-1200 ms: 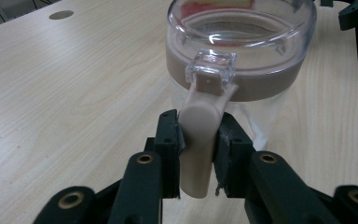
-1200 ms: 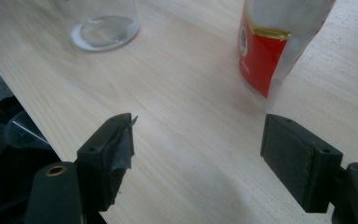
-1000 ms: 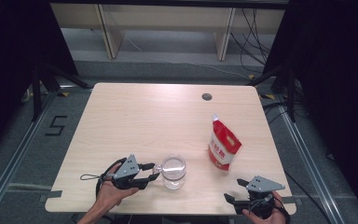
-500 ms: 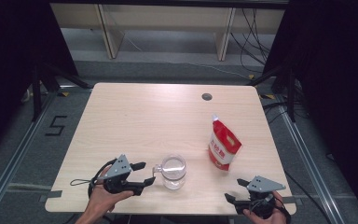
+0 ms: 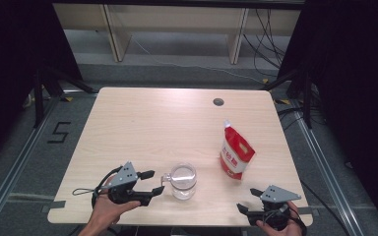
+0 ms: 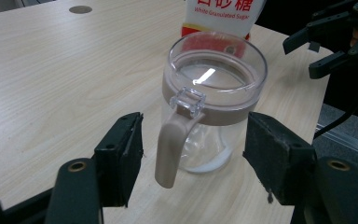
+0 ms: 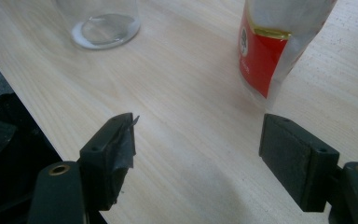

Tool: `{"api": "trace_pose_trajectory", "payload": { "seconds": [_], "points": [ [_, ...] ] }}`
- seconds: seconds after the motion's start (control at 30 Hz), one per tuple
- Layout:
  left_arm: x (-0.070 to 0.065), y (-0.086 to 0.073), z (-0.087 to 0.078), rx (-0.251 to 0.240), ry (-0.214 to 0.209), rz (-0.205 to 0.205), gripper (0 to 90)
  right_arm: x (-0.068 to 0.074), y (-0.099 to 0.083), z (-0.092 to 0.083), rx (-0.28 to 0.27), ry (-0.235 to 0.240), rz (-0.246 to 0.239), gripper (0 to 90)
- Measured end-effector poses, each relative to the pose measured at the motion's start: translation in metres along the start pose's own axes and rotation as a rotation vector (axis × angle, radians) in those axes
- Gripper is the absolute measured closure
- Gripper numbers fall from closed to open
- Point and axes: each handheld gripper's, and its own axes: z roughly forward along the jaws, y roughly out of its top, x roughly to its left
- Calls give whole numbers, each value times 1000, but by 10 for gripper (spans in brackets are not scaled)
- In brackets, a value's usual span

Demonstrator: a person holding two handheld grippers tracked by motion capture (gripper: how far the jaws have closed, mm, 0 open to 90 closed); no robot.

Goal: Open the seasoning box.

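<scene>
- High view: my left gripper (image 5: pixel 153 182) sits in the lower left of the frame, its jaws apart and aimed rightward at the glass jar (image 5: pixel 182 181). They have just been opening; the jar's beige handle (image 5: pixel 167 177) points toward them, and nothing is pinched.
- The jar stands upright at lower centre of the pale wooden table (image 5: pixel 152 123), near the front edge.
- A red-and-white sugar pouch (image 5: pixel 236 153) stands to the right of the jar and a little higher in the frame, well apart from it.
- My right gripper (image 5: pixel 246 202) is at the lower right, at the table's front edge, jaws spread and holding nothing.
- Left gripper view: the jar (image 6: pixel 213 100) fills the middle, with a clear lid and a beige band around the neck. Its handle (image 6: pixel 173 140) hangs down between my two black pads (image 6: pixel 120 156) without touching either.
- The sugar pouch (image 6: pixel 223 16) shows at the top behind the jar, and my other gripper (image 6: pixel 331 42) at upper right.
- Right gripper view: my jaws stand wide over bare wood. The jar's base (image 7: pixel 103 23) is at upper left, the pouch (image 7: pixel 279 46) at upper right, both well clear of the pads (image 7: pixel 116 154).
</scene>
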Motion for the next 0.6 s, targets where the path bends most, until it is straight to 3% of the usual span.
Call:
{"api": "trace_pose_trajectory", "payload": {
  "seconds": [0.13,0.17,0.2,0.4,0.43,0.5,0.53,0.57,0.6],
  "points": [
    [-3,4,-2,-17,-8,9,398,-1,1,1,-8,2,-28,277],
    [-4,6,-3,-10,-1,27,414,-2,1,2,-6,23,-20,277],
    [-3,7,-3,-23,-12,43,431,-1,0,1,-6,3,-25,277],
    [-7,13,-3,-52,2,54,710,-2,1,2,-6,6,-27,277],
    [-6,14,-3,-51,-3,79,746,-1,1,2,-4,10,-13,277],
    [-6,15,-2,-53,-8,87,798,1,1,3,-4,13,-24,277],
    [-8,16,-1,-61,3,66,821,-1,2,3,-6,17,-45,276],
    [-7,17,-1,-56,5,94,838,1,2,4,-15,20,-50,275],
    [-7,17,-1,-56,5,94,850,2,2,4,-11,21,-46,270]
  ]
}}
